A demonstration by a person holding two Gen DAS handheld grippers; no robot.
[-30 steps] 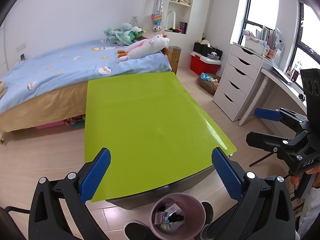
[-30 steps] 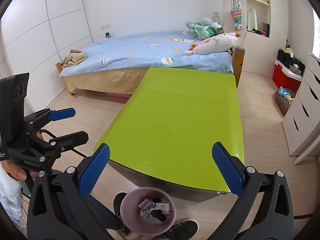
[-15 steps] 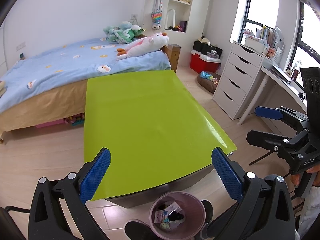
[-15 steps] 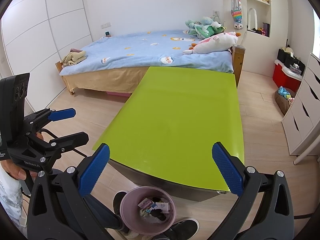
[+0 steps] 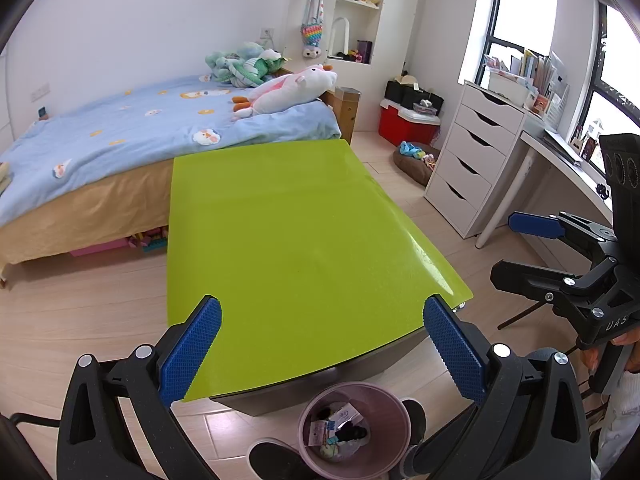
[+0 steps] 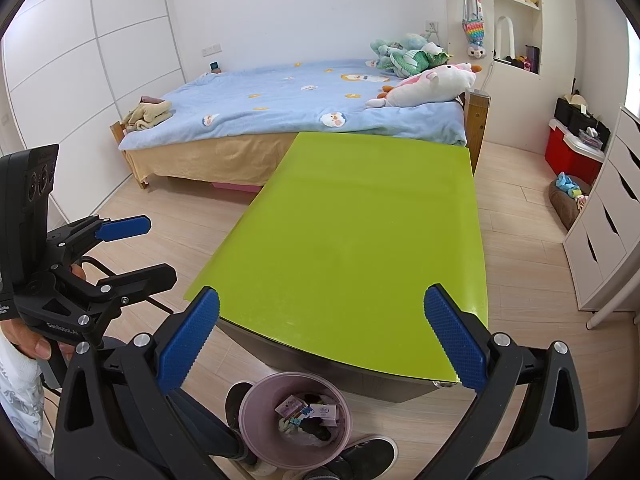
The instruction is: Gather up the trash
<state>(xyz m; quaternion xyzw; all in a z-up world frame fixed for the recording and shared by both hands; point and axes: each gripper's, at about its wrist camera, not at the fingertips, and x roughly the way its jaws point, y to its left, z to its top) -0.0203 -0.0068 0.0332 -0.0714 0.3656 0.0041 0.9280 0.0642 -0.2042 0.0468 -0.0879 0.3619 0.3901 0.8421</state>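
Bed: a wide bed with a pale blue patterned cover (image 5: 132,132) filled the upper left of the left wrist frame, with a white plush toy (image 5: 292,88) lying near its right end.
Table: a low rectangular table with a bare lime-green top (image 5: 288,240) took up the centre of both frames.
Drawers: a white chest of drawers (image 5: 472,160) stood at the right of the left wrist frame.
Left gripper: the black left gripper with blue pads (image 5: 320,344) was spread wide with nothing between its fingers, low in the frame.
Right gripper: the matching right gripper (image 6: 322,340) was likewise spread and empty.
Bin: a round pink plastic waste bin (image 6: 256,400) sat at bottom centre, on the floor beside the table's near edge.
Trash: crumpled wrappers and paper scraps (image 6: 310,416) lay inside the bin.
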